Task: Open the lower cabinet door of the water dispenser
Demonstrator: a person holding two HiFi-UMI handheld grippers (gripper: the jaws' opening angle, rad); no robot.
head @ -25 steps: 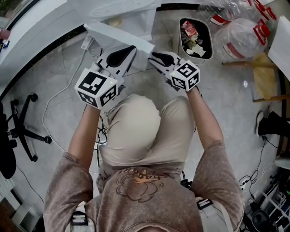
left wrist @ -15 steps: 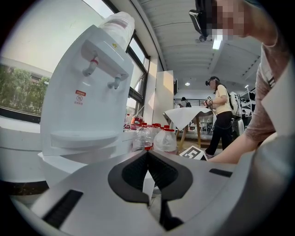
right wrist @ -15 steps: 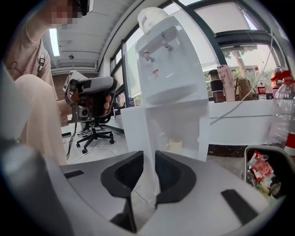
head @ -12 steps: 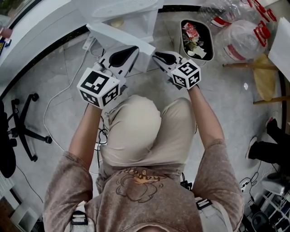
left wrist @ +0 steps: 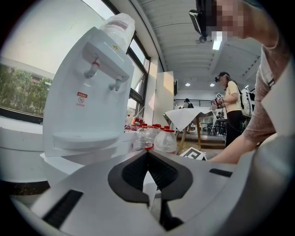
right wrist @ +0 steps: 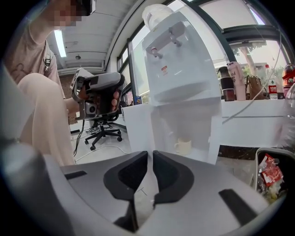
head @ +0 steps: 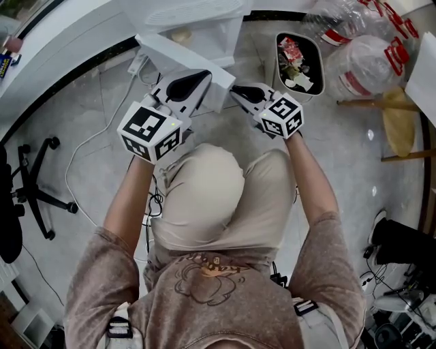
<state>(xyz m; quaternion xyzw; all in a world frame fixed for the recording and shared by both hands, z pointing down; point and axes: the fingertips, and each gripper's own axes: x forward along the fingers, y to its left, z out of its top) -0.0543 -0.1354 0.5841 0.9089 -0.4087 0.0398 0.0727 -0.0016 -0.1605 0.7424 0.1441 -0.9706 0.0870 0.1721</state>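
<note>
The white water dispenser (head: 197, 13) stands at the top of the head view. Its lower cabinet door (head: 170, 54) is swung open toward me. In the right gripper view the door (right wrist: 138, 129) stands ajar at the left and a cream cup (right wrist: 183, 146) sits inside the cabinet. My left gripper (head: 203, 73) hovers over the door's free end with its tips touching (left wrist: 146, 153); whether it holds the door I cannot tell. My right gripper (head: 235, 88) is just right of the door. Its jaws (right wrist: 150, 153) are closing to a narrow slit with nothing between them.
A bin of rubbish (head: 298, 61) stands right of the dispenser, with large water bottles (head: 368, 54) and a wooden stool (head: 402, 116) beyond. An office chair (head: 34, 198) and a white cable (head: 88, 143) lie on the floor at left. My knees are below the grippers.
The right gripper's jaws have narrowed from a clear gap to a thin slit. Both grippers and the open door have barely moved.
</note>
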